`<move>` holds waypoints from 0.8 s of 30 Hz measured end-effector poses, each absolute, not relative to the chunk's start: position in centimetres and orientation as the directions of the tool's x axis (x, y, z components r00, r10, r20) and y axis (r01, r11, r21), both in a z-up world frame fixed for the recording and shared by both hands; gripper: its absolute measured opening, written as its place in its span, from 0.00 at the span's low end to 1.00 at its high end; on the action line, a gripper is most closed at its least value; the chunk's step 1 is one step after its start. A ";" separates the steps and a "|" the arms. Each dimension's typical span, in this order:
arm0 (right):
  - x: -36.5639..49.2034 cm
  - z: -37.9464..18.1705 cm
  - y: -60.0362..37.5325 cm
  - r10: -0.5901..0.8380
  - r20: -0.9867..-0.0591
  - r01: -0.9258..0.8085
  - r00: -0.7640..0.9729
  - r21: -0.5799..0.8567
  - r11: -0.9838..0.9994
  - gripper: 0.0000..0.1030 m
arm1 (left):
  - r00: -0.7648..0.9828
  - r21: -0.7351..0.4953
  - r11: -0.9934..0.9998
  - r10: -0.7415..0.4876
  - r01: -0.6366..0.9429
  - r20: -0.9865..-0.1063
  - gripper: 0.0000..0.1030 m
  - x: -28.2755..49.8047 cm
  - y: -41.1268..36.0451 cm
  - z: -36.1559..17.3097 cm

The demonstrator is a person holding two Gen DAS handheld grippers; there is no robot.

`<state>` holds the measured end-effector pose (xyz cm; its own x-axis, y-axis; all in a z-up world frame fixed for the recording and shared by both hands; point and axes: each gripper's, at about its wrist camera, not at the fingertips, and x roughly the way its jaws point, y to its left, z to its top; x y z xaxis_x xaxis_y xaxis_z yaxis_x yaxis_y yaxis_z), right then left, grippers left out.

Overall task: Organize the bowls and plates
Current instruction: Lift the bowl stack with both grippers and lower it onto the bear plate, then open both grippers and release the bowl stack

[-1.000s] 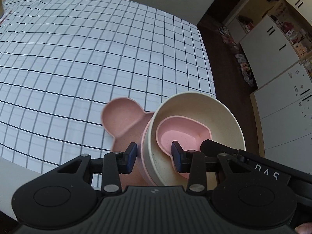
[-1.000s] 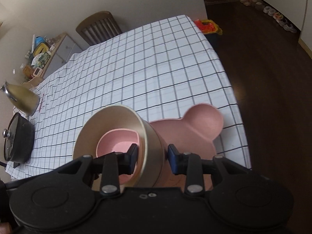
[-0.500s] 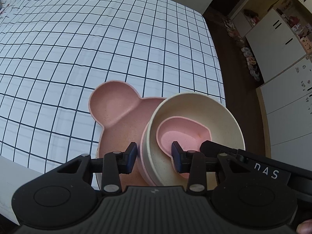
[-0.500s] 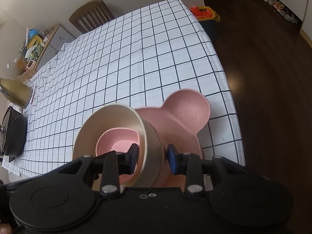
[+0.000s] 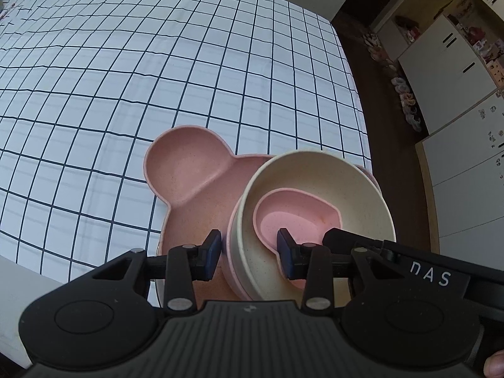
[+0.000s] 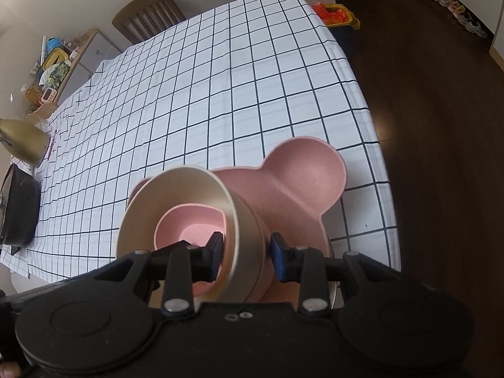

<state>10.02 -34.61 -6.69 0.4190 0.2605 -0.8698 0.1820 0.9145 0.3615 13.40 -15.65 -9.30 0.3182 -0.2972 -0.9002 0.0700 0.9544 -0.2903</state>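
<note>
The cream round bowl (image 5: 318,208), with a small pink bowl (image 5: 296,211) nested inside, is pinched at opposite rim walls by the left gripper (image 5: 249,252) and right gripper (image 6: 245,252), jaws narrow, steadying it on the pink bear-shaped plate (image 5: 189,170) near the bench (image 5: 126,63) corner.

The bear-shaped pink plate (image 5: 192,189) (image 6: 283,189), partly hidden a second ago, now shows far more of its ear and body on the checked tablecloth (image 5: 157,63) beneath the cream bowl (image 5: 356,189), nearer both cameras.
</note>
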 end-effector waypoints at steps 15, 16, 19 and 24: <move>9.5 -6.1 -34.8 0.262 -0.856 0.148 0.446 0.359 0.921 0.33 | 0.363 -0.264 0.959 -0.283 0.101 -0.888 0.36 12.4 -15.8 -8.8; 9.5 -6.0 -34.8 0.262 -0.854 0.144 0.450 0.359 0.922 0.33 | 0.369 -0.260 0.960 -0.279 0.101 -0.887 0.36 12.2 -15.8 -8.6; 9.1 -5.6 -35.0 0.269 -0.846 0.130 0.461 0.364 0.922 0.35 | 0.389 -0.252 0.962 -0.272 0.102 -0.880 0.38 11.7 -15.6 -8.1; 7.9 -4.5 -35.1 0.276 -0.821 0.079 0.499 0.361 0.929 0.40 | 0.445 -0.235 0.966 -0.257 0.106 -0.858 0.44 10.3 -15.0 -6.7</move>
